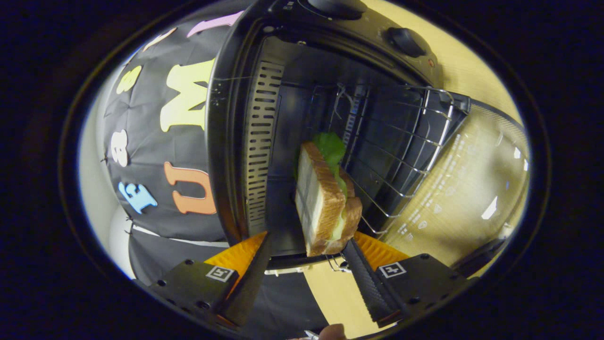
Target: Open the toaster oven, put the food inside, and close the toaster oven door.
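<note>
The black toaster oven [226,141] stands open, seen tilted on its side from my rolled gripper. Its glass door [472,189] is folded down flat over the wooden table. A sandwich [321,203] of toasted bread with green lettuce rests on the wire rack [401,156] at the mouth of the oven. My gripper [309,241] is open, its fingertips at the sandwich's near end. One finger [363,278] sits right by the sandwich's lower slice. The other finger [250,283] stands apart from it with a clear gap.
Two black knobs [406,40] sit on the oven's control panel beyond the cavity. A slotted metal wall [259,141] lines the cavity beside the sandwich. The light wooden table [335,293] shows under the fingers. A person's fingertip [332,333] is behind the gripper.
</note>
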